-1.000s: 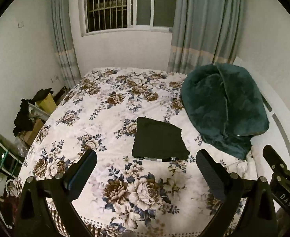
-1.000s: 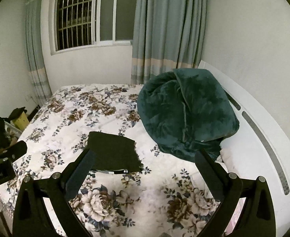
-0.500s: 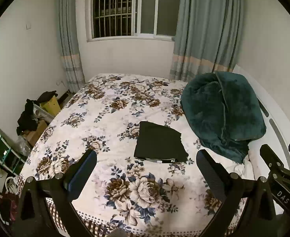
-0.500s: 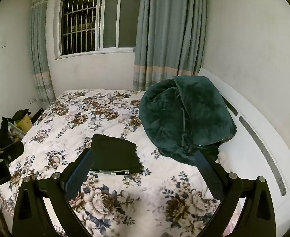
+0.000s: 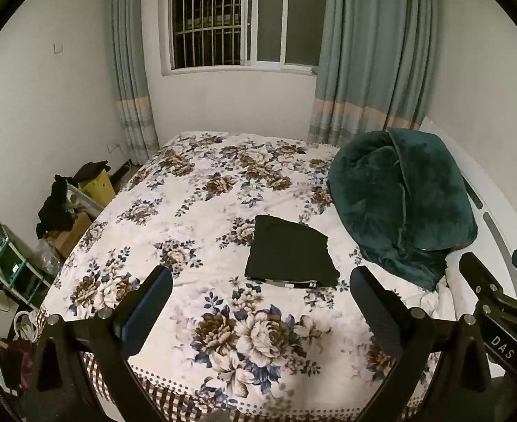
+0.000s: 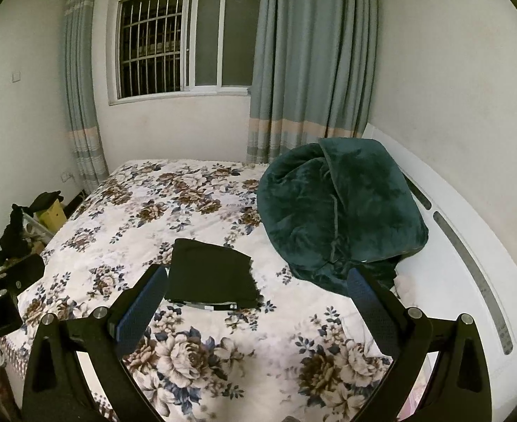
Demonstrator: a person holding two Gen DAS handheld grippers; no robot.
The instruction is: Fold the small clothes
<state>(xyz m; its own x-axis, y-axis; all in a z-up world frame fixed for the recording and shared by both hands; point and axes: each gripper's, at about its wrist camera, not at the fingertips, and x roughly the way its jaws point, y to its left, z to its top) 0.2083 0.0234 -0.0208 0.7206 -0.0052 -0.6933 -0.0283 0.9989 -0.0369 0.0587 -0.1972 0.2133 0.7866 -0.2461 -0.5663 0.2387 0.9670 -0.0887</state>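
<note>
A black garment point(image 5: 289, 251) lies folded into a flat rectangle on the floral bedspread point(image 5: 195, 211), near the bed's middle; it also shows in the right wrist view point(image 6: 209, 274). My left gripper point(image 5: 260, 302) is open and empty, held above the bed's near edge, short of the garment. My right gripper point(image 6: 254, 302) is open and empty, also back from the garment, with its left finger point(image 6: 142, 302) lined up near the garment's left edge. The right gripper also shows at the right edge of the left wrist view point(image 5: 497, 302).
A dark green plush blanket point(image 5: 399, 200) is heaped at the bed's right side against the white headboard point(image 6: 469, 246). Boxes, dark clothes and a shelf point(image 5: 8, 263) crowd the floor left of the bed. A window with curtains point(image 5: 247, 21) is behind.
Both grippers have drawn back and tilted up, so more of the wall and window shows. The folded garment has not moved. Both grippers stay open.
</note>
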